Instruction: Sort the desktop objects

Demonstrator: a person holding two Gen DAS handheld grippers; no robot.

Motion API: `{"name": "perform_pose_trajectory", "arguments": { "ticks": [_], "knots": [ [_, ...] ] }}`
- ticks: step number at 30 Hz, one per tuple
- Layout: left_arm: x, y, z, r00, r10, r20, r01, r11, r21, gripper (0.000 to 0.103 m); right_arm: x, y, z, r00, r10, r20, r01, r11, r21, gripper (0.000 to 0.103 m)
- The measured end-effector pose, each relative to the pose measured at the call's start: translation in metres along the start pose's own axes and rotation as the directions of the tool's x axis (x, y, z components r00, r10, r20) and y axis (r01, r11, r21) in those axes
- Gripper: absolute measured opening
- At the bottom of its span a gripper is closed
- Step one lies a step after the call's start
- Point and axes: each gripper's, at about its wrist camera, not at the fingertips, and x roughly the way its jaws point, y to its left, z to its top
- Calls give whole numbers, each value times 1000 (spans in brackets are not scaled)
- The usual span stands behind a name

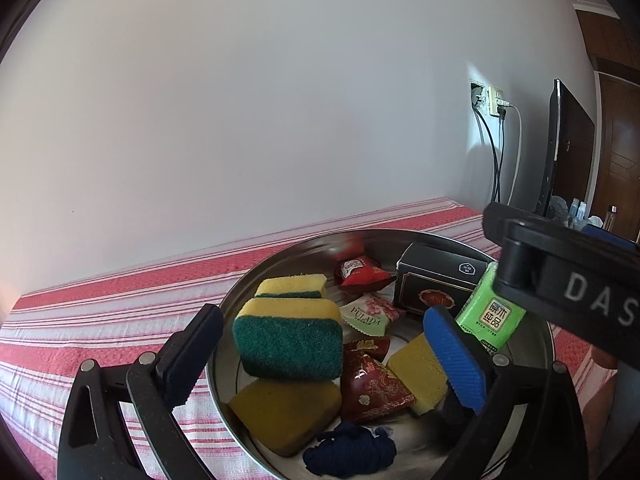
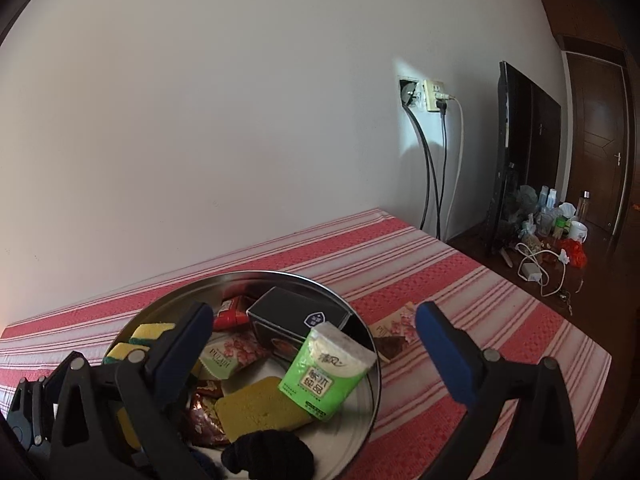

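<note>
Here, both tools hover over a round steel tray (image 1: 256, 280) that sits on a desk covered by a red-and-white striped cloth (image 1: 100, 312). The left tool (image 1: 320, 356) stands wide open with nothing pressed between its blue pads; its left finger hangs outside the tray rim, its right finger inside, above a bare yellow sponge (image 1: 420, 372). The right tool (image 2: 316, 348) is likewise spread wide and grips nothing: one finger is over the tray, the other over the cloth beyond the rim.

Between the right tool's fingers a green tissue pack (image 2: 324, 376) leans tilted against the tray's right rim, white at its top, with Chinese characters on its face. Behind it lies a black box (image 2: 296, 316) bearing a small shield emblem. A yellow sponge with a green scouring face (image 1: 288, 340) stands on edge, a second one (image 1: 292, 286) behind it, and a flat one (image 1: 284, 412) in front. A cream sachet (image 1: 368, 316) with pink flowers reads "PULADA". Red wrapped sweets (image 1: 360, 272) and a dark red gold-patterned packet (image 1: 372, 388) lie mid-tray; a dark blue bundle of cloth (image 1: 352, 452) sits at the near rim. Outside the tray, just beside the rim, another floral packet (image 2: 396, 332) lies on the cloth.
</note>
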Motion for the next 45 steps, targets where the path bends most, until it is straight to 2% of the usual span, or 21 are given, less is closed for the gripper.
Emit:
{"name": "perform_pose_trajectory", "arguments": {
  "ticks": [7, 12, 19, 21, 26, 32, 37, 41, 45],
  "knots": [
    [-8, 15, -11, 999, 35, -20, -36, 999, -40, 102, -33, -2, -16, 999, -34, 37, 33, 999, 15, 103],
    [-23, 20, -21, 998, 61, -17, -62, 998, -34, 102, -55, -5, -28, 996, -58, 69, 56, 998, 24, 103],
    [-43, 26, -31, 995, 102, -10, -103, 993, -53, 102, -74, 0, -40, 997, -70, 42, 68, 997, 37, 103],
    [-46, 31, -33, 991, 130, -22, -132, 989, -69, 102, -79, 0, -46, 997, -65, 36, 63, 997, 47, 103],
    [-54, 43, -41, 986, 149, -69, -155, 983, -96, 102, -87, 2, -57, 996, -90, 0, 90, 993, 81, 103],
    [-76, 41, -47, 988, 153, -28, -154, 987, -46, 102, -102, 3, -71, 997, -71, -3, 71, 992, 106, 103],
    [-94, 31, -49, 988, 155, 21, -156, 987, 31, 102, -114, 6, -77, 995, -102, 4, 101, 990, 95, 103],
    [-105, 25, -49, 991, 129, 23, -130, 989, 76, 102, -124, 10, -78, 991, -135, 25, 132, 988, 81, 103],
    [-113, 24, -48, 993, 119, 22, -120, 990, 78, 102, -133, 7, -79, 989, -141, 39, 137, 986, 96, 103]
  ]
}}
